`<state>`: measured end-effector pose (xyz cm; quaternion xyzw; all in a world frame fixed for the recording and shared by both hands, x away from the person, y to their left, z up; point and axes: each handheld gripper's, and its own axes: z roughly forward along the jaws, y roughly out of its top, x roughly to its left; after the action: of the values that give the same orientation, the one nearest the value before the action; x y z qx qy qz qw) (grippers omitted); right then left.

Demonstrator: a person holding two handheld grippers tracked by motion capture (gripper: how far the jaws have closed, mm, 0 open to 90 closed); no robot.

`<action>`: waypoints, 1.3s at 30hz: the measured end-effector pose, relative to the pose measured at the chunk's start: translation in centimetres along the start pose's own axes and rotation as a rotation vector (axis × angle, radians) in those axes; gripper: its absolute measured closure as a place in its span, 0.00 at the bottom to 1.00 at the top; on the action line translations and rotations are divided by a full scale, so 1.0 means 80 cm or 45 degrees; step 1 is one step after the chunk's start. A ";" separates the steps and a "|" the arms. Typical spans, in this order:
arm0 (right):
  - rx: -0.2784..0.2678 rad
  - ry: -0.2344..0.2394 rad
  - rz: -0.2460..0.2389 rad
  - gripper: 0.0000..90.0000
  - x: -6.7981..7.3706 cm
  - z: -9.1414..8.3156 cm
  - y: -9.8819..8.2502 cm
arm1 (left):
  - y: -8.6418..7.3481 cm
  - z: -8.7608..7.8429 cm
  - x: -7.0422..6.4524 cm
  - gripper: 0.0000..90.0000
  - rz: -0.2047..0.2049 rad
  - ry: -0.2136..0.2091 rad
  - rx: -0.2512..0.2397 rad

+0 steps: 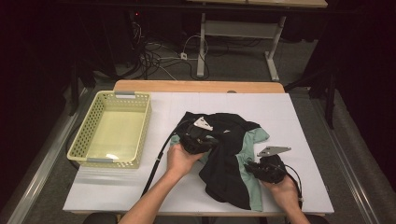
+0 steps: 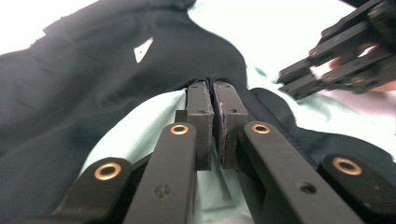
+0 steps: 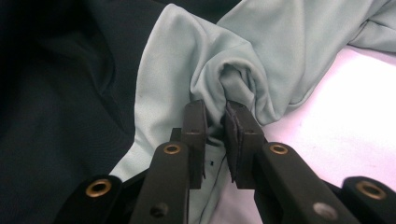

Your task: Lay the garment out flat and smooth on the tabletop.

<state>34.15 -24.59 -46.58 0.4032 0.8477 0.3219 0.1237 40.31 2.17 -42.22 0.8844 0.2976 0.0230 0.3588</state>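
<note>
A crumpled black and mint-green fabric garment (image 1: 229, 154) lies mid-table on the white tabletop (image 1: 140, 186). The left gripper (image 2: 213, 88) is pinched tight on its black cloth. The right gripper (image 3: 216, 112) clamps a bunched mint-green fold, seemingly gripped.

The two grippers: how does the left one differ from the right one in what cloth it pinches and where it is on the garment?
The left gripper pinches a black fold; the right gripper pinches bunched mint-green cloth. In the high view, the left gripper sits over the middle of the garment, while the right gripper is at its right edge, above the white table. Both are shut on the same black and mint garment.
</note>
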 end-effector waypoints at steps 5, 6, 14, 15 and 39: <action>0.000 0.004 0.003 0.86 0.000 0.000 0.000 | -0.014 0.037 0.004 0.93 0.005 -0.003 0.161; 0.000 0.005 0.003 0.86 0.000 0.000 0.000 | -0.015 0.035 0.004 0.92 0.006 0.000 0.157; -0.001 0.002 0.009 0.84 0.002 0.001 0.001 | -0.018 -0.001 -0.013 0.76 0.065 0.026 0.071; -0.001 0.000 0.008 0.84 0.002 0.001 0.001 | -0.022 -0.011 -0.017 0.74 0.073 0.030 0.047; -0.004 -0.021 0.011 0.84 0.005 0.001 0.000 | -0.113 -0.064 -0.054 0.57 0.049 0.020 -0.018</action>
<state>33.93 -24.22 -46.63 0.4093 0.8443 0.3204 0.1299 30.89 8.09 -43.55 0.8872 0.2832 0.0391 0.3622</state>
